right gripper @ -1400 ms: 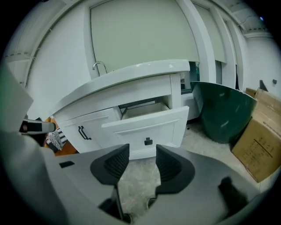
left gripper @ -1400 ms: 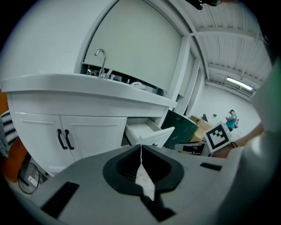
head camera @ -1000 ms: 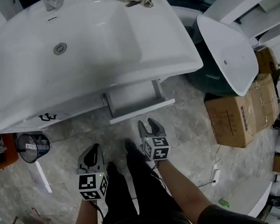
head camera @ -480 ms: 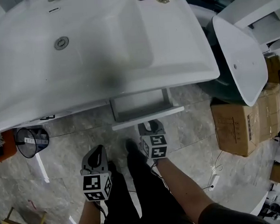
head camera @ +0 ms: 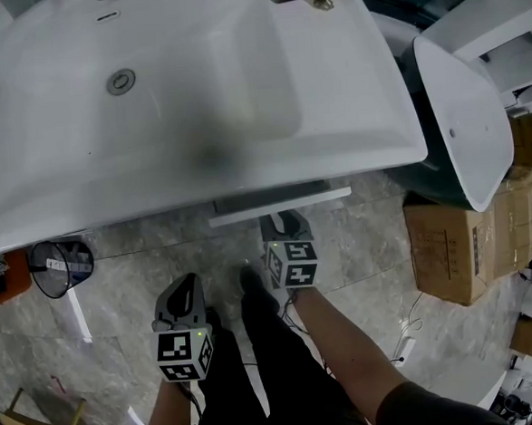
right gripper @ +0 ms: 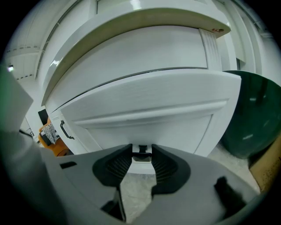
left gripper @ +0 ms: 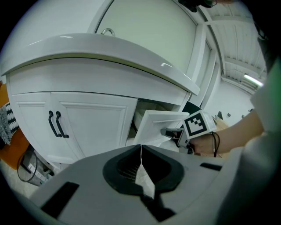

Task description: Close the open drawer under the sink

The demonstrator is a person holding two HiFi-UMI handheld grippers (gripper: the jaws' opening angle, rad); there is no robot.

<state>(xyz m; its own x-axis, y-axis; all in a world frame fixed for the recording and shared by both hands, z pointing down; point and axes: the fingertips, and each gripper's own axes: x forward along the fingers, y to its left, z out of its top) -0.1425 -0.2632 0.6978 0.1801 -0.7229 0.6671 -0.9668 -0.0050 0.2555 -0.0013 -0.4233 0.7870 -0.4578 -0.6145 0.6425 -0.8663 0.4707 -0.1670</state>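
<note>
Likely rigid and light-gliding: push the part-open drawer (right gripper: 145,114) by its black handle (right gripper: 142,153), pinched in just-narrowed right tongs (right gripper: 141,147); left tongs (left gripper: 140,147) shut, empty.

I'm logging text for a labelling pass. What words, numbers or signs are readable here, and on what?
No text here is legible.
Label in the waste bin: too small to read.
Cardboard box: no legible print.
Marker cubes: black-and-white patterns only, no letters.
</note>
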